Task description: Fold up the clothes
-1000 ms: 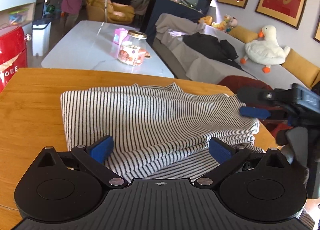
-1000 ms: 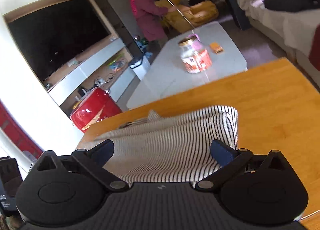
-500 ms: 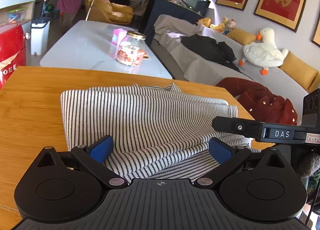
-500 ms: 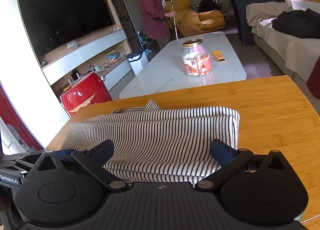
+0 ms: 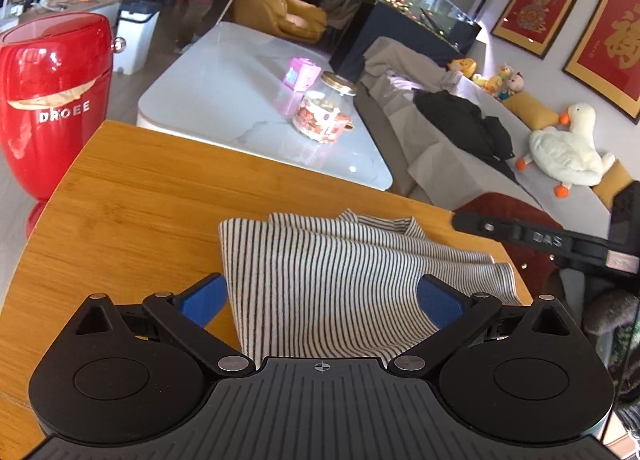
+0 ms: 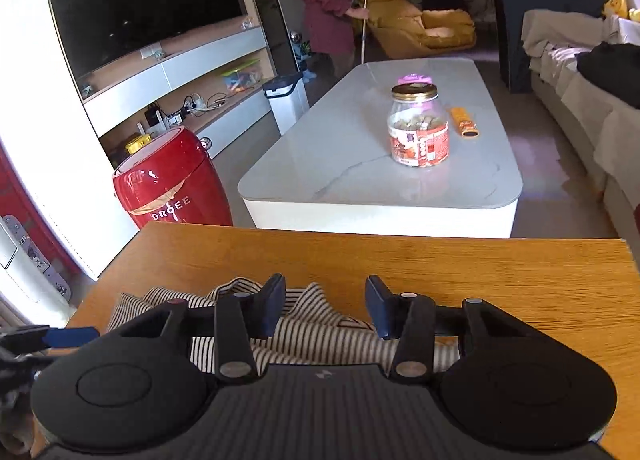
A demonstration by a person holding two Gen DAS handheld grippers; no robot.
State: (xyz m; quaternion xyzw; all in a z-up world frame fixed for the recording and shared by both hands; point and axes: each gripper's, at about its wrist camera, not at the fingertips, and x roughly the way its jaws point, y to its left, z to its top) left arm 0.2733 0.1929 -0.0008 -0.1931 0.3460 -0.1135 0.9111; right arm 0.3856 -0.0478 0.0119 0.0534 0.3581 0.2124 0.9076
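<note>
A black-and-white striped garment (image 5: 332, 280) lies folded on the wooden table (image 5: 132, 199). My left gripper (image 5: 320, 300) is open, its blue pads wide apart on either side of the garment's near part, above it. My right gripper (image 6: 325, 310) is partly closed but still open, with a gap between its fingers, over the striped garment (image 6: 316, 334), which lies under and in front of it. The right gripper's finger (image 5: 520, 236) shows at the right in the left wrist view. The left gripper's blue tip (image 6: 68, 336) shows at the left in the right wrist view.
A white coffee table (image 6: 360, 179) with a glass jar (image 6: 418, 127) stands beyond the wooden table. A red bin (image 5: 48, 107) stands at the left. A grey sofa (image 5: 460, 131) with a toy duck and a red cushion (image 5: 512, 207) is at the right. A person stands at the far end of the room.
Both grippers have pulled back and up from the garment. The right gripper's fingers have come closer together. The garment now looks narrower and more folded.
</note>
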